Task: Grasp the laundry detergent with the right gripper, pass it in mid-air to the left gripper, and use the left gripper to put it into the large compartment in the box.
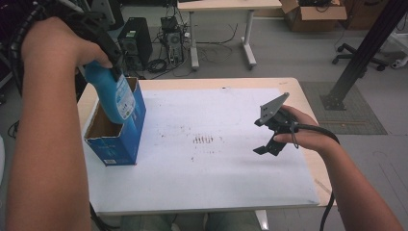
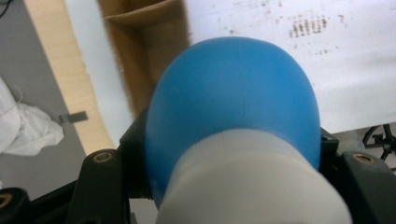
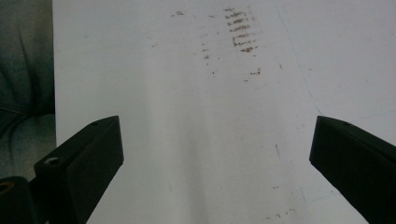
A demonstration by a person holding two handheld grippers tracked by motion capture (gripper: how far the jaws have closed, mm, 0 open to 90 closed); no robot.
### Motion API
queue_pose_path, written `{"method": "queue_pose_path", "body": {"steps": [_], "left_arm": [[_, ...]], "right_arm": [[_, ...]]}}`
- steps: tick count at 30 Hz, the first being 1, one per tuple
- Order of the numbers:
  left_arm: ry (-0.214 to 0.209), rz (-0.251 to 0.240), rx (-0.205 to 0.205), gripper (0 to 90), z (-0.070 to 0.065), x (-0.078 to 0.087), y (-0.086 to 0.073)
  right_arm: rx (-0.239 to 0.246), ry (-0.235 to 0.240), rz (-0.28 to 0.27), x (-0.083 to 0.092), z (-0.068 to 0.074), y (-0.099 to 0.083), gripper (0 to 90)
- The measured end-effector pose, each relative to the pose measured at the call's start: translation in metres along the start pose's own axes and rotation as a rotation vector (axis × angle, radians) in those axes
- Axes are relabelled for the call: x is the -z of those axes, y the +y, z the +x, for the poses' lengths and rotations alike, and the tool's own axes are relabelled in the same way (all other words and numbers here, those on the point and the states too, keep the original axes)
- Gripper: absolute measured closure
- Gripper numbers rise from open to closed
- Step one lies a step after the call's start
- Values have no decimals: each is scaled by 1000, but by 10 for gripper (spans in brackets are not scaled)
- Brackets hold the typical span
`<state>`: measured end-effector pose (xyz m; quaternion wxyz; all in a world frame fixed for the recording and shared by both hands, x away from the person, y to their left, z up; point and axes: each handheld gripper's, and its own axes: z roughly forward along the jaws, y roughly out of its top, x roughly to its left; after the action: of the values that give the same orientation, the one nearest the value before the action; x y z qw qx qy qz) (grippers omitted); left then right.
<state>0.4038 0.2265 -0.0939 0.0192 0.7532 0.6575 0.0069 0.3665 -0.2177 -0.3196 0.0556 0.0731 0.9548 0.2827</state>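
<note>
- Gripping the blue bottle [image 1: 114,96] in my left claw [image 1: 103,57], its base inside the box [image 1: 126,139].
- My right claw [image 1: 269,139] hangs wide apart over the tabletop [image 1: 216,163].

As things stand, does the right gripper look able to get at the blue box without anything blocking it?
Probably yes. The right gripper hovers open over the white sheet, and nothing lies between it and the blue box; only the bottle in the left gripper occupies the box's opening.
</note>
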Motion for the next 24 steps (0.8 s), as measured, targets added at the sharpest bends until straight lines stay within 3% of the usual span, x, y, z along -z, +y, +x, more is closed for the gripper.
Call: {"method": "queue_pose_path", "body": {"steps": [6,10,24], "left_arm": [[-5,10,60,382,21,-4,0],[-8,13,78,382,30,-9,1],[3,5,92,382,42,-22,5]], "right_arm": [[-15,0,7,-1,-3,0,30],[-19,2,5,-2,-4,1,30],[-31,6,-4,-2,-3,-1,31]]}}
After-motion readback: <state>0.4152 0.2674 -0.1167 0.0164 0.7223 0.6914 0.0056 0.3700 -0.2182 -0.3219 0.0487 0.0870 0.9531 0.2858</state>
